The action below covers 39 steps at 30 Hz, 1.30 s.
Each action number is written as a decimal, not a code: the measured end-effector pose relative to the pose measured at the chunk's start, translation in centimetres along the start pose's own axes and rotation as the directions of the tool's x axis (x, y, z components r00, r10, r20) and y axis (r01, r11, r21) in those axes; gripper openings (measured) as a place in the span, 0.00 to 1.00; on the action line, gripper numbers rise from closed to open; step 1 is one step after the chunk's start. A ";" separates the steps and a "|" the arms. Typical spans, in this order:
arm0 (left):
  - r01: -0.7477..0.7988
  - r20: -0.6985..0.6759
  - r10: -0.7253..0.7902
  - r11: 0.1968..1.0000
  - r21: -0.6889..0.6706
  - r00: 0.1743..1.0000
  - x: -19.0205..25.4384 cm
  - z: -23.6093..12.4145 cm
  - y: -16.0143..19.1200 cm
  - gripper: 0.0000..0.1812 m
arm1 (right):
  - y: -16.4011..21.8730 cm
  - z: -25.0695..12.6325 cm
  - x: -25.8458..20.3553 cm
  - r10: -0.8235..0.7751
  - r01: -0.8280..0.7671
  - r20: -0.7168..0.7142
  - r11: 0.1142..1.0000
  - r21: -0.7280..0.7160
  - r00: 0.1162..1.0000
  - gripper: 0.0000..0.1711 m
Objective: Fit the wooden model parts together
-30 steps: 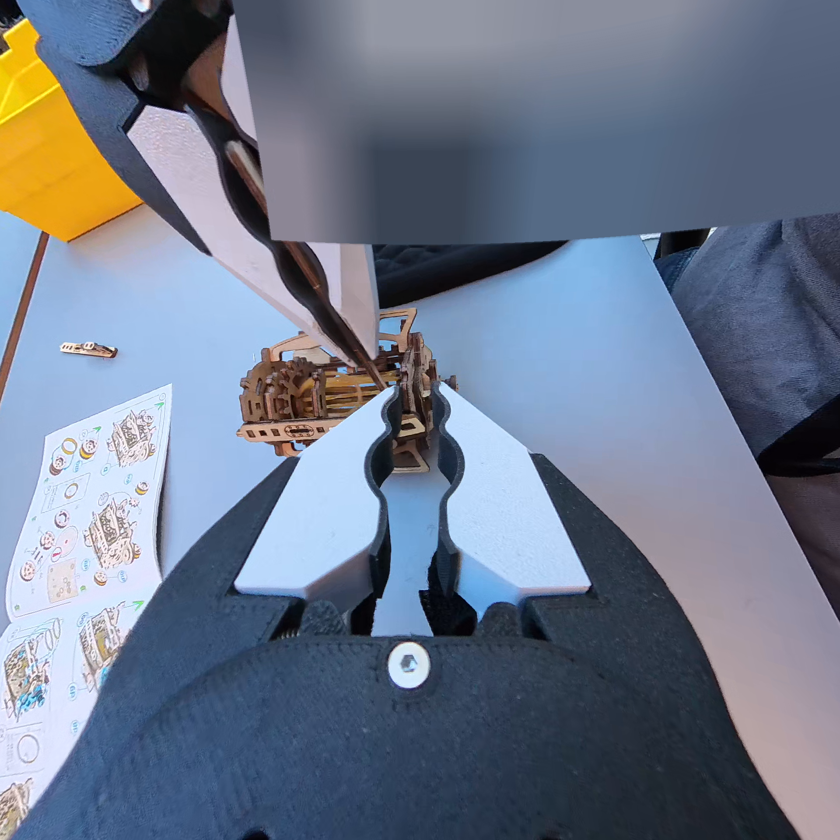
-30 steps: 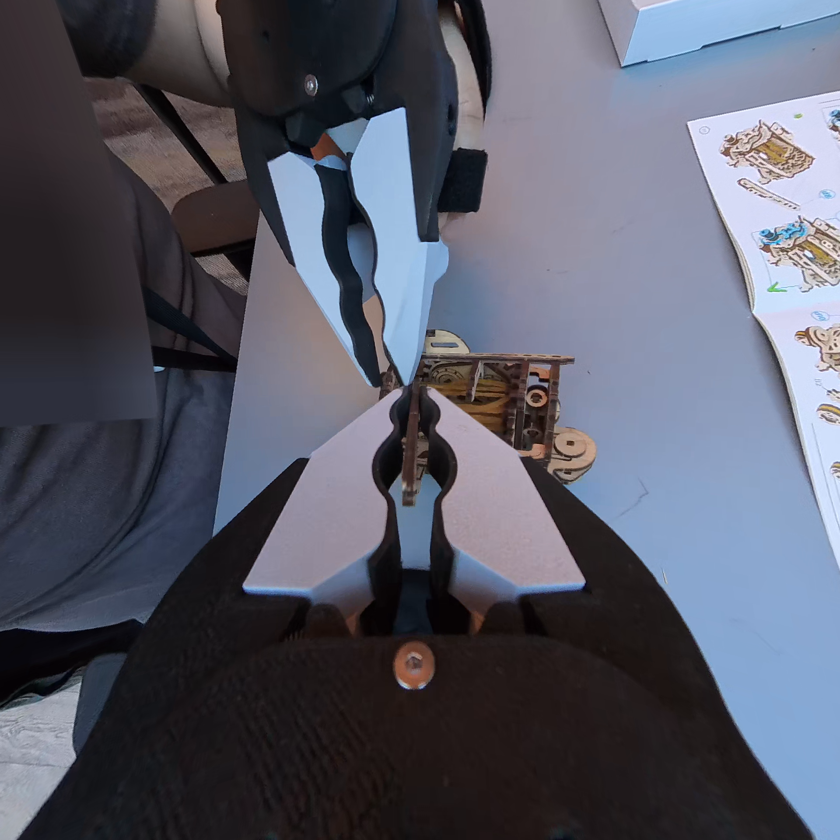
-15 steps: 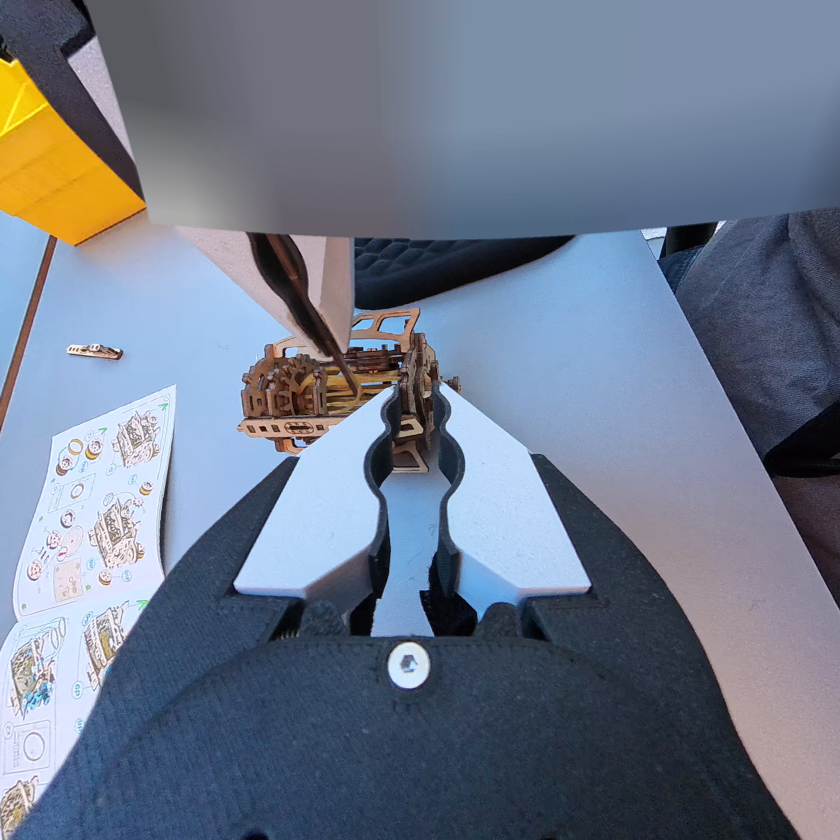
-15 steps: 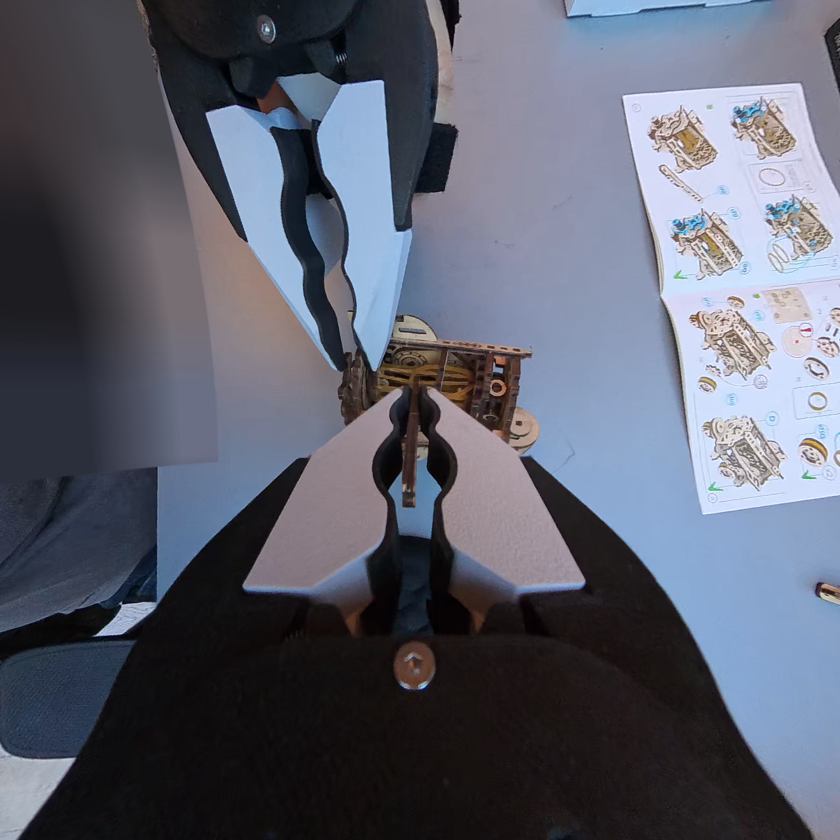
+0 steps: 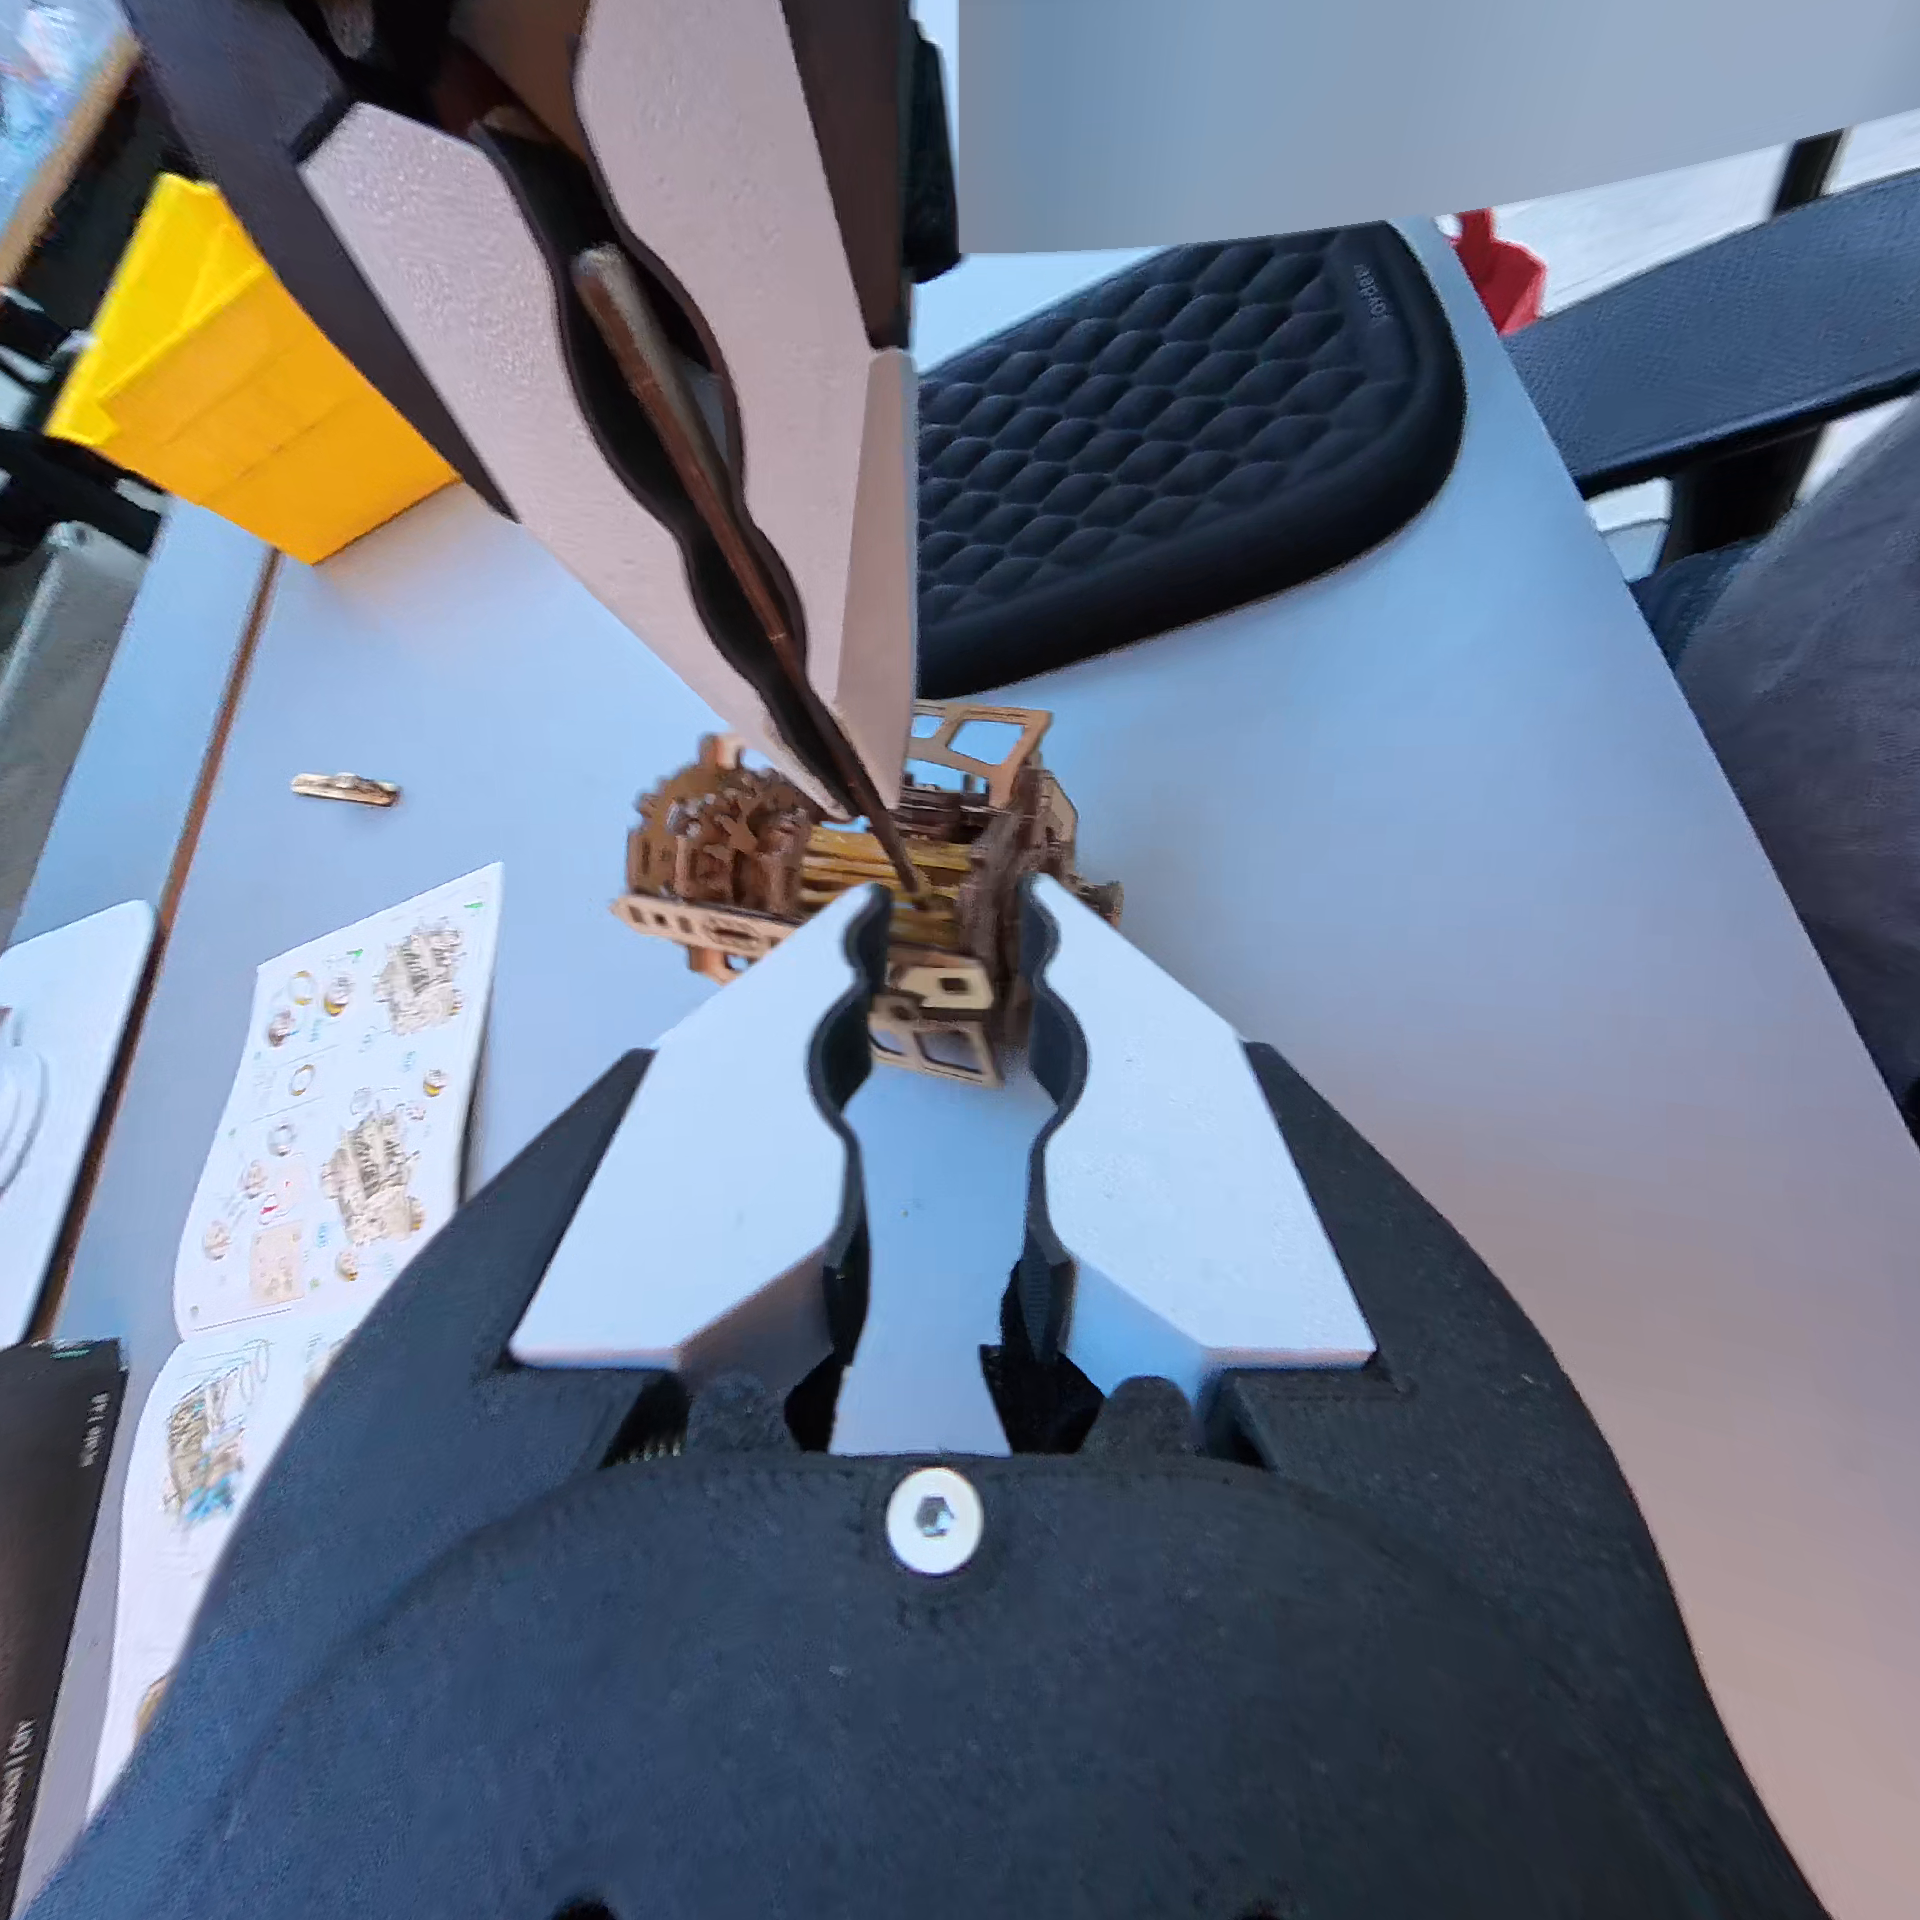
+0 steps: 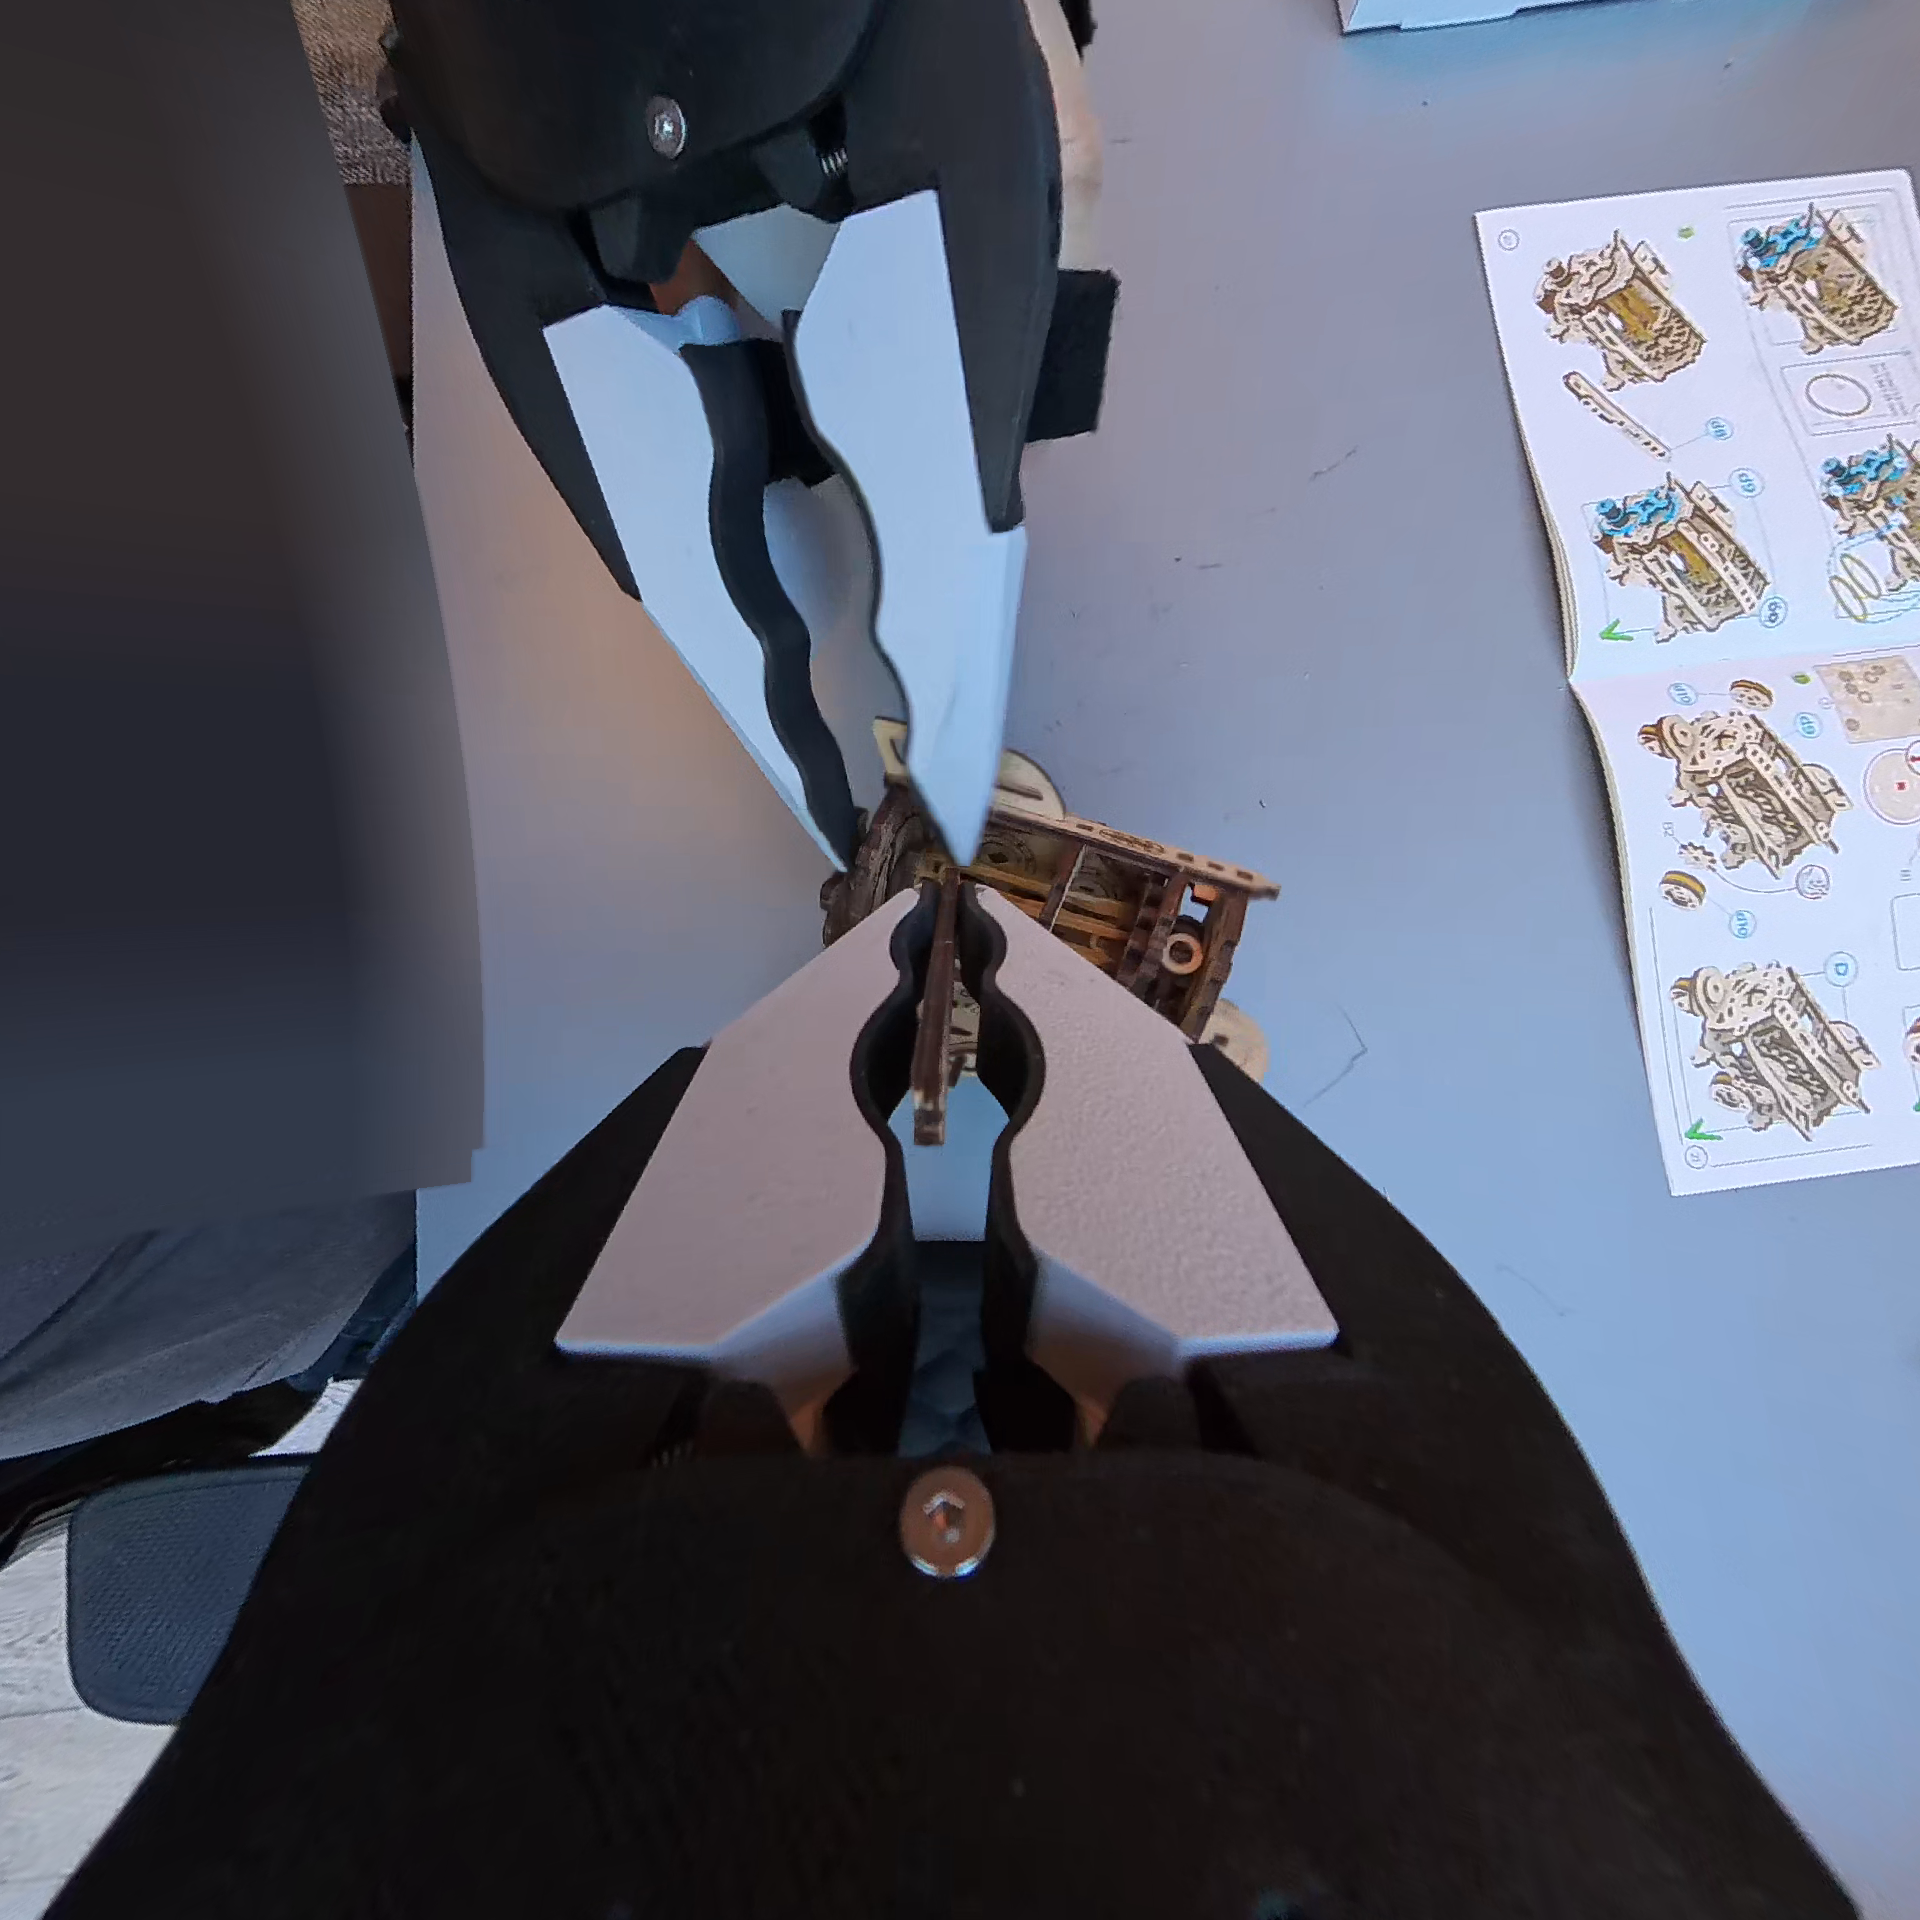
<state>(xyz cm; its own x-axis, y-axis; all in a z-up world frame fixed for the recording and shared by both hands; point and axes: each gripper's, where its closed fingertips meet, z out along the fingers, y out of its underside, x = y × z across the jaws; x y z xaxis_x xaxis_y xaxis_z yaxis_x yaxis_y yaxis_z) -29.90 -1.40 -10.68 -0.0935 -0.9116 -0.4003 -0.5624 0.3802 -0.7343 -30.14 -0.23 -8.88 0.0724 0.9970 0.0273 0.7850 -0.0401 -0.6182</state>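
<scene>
A small wooden model [image 5: 748,862] of gears and frames stands on the grey table [image 5: 1403,935]. My left gripper [image 5: 954,904] is shut on the model's near end, and its fingers hold the dark gear end. My right gripper [image 5: 868,816] comes down from the upper left, shut on a thin wooden strip [image 5: 686,436]. The strip's tip touches the top of the model beside the left fingertips. In the right wrist view the strip [image 6: 930,1039] stands edge-on in my right gripper [image 6: 940,904], the model [image 6: 1122,904] lies just beyond, and the left gripper [image 6: 904,847] reaches down onto it.
An open instruction booklet [image 5: 353,1060] lies left of the model; it also shows in the right wrist view [image 6: 1745,675]. A loose wooden piece [image 5: 345,788] lies far left. A yellow bin [image 5: 229,395] and a black chair back [image 5: 1174,436] stand behind. A black box [image 5: 42,1558] sits at the near left. The grippers are tip to tip, or close to it.
My right gripper has shifted over the model with the strip, which now points down into the model's top. My left gripper has kept its hold on the model's end.
</scene>
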 end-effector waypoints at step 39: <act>-0.063 -0.002 0.063 0.998 -0.004 0.998 0.5 0.5 -0.5 0.10 | 0.1 -0.9 -0.7 0.117 -0.131 0.197 0.990 0.055 0.973 0.01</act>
<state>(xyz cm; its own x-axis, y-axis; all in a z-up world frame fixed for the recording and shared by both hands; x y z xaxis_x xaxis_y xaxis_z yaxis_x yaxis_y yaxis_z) -29.25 -1.94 -10.81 -0.1308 -0.8862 -0.4445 -0.5590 0.4362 -0.7052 -29.54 -1.00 -8.30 0.0413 0.9787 -0.2009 0.7335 -0.1663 -0.6591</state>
